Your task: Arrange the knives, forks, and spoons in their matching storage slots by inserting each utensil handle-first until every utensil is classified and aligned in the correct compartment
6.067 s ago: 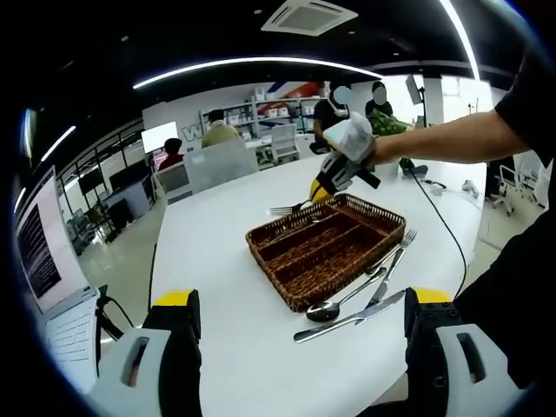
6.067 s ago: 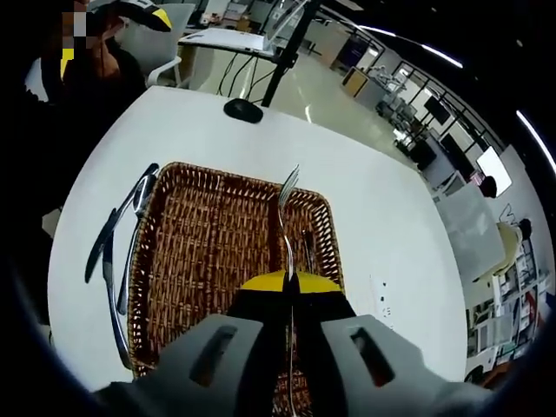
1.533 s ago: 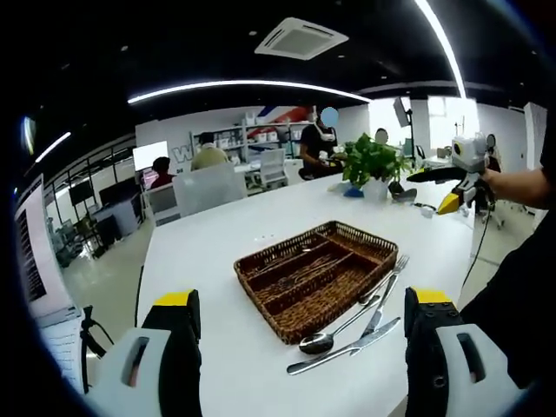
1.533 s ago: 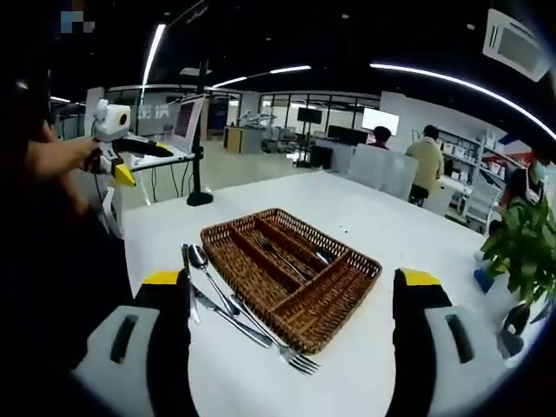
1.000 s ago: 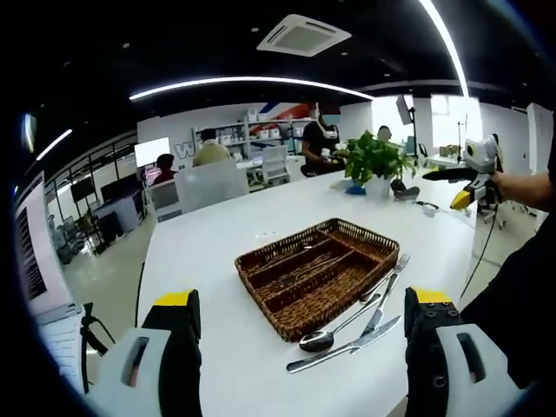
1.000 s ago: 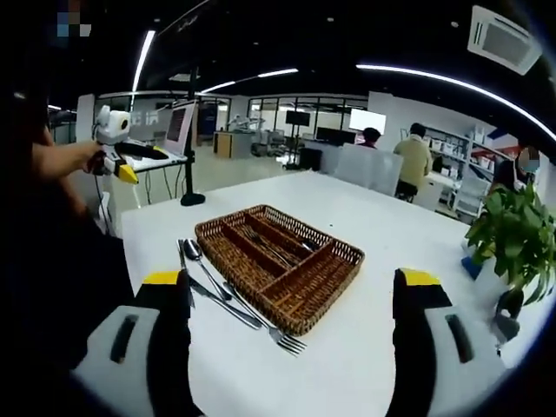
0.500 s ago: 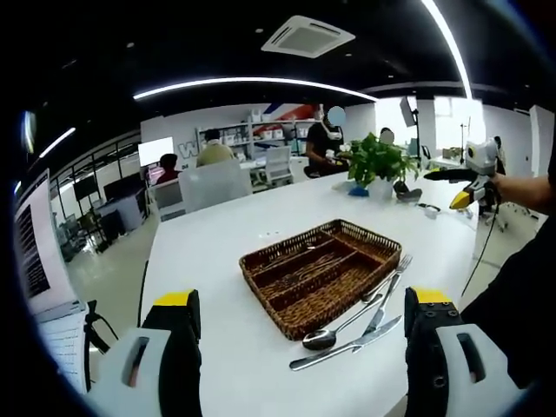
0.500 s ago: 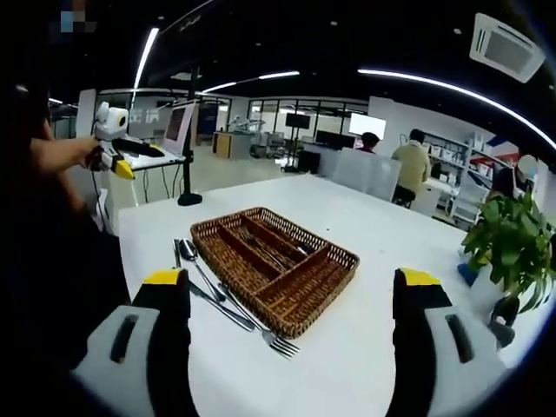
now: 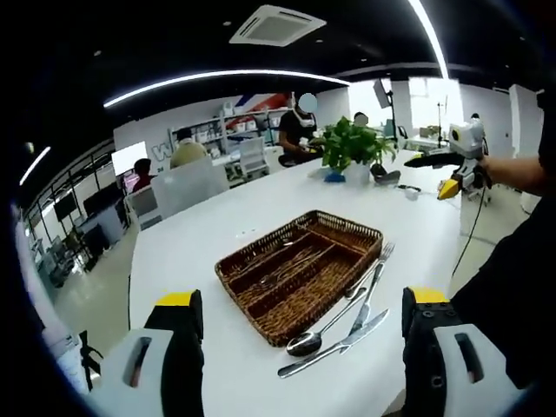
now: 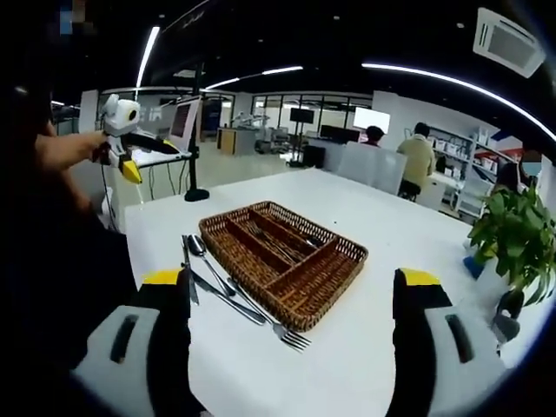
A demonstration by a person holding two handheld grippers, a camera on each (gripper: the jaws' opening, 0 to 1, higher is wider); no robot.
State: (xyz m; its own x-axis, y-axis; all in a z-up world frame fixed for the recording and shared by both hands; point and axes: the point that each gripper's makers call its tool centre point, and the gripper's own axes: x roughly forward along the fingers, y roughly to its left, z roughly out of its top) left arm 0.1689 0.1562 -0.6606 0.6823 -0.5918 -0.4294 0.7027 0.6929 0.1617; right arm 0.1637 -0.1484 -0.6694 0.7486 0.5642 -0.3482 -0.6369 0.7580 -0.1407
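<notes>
Since the frame 6.1 s ago the right gripper (image 10: 291,300) has left the tray (image 9: 334,274) and let go of the fork it held over it; both grippers now hang well back from the table (image 9: 208,243). Cutlery positions unchanged over the last 1.5 s; only the cameras have shifted.

Left gripper (image 9: 295,326): jaws spread wide, nothing between them, touching nothing. Right gripper: jaws equally wide, empty. Each also appears in the other's view, held up off to the side in a hand (image 10: 74,149) (too small there to read the jaws).

Tray: wicker, divided lengthwise, sits mid-table. Some cutlery (image 10: 269,241) already lies in its middle slots; kinds hard to tell apart.

Loose on the table, just beside the tray's long side: spoon (image 9: 314,334), knife (image 9: 334,344), fork (image 9: 372,278), lying roughly parallel to it.

Surroundings: potted plant (image 9: 346,146) at the table's far end, a cable (image 9: 469,234) trailing off the edge, people seated beyond.
</notes>
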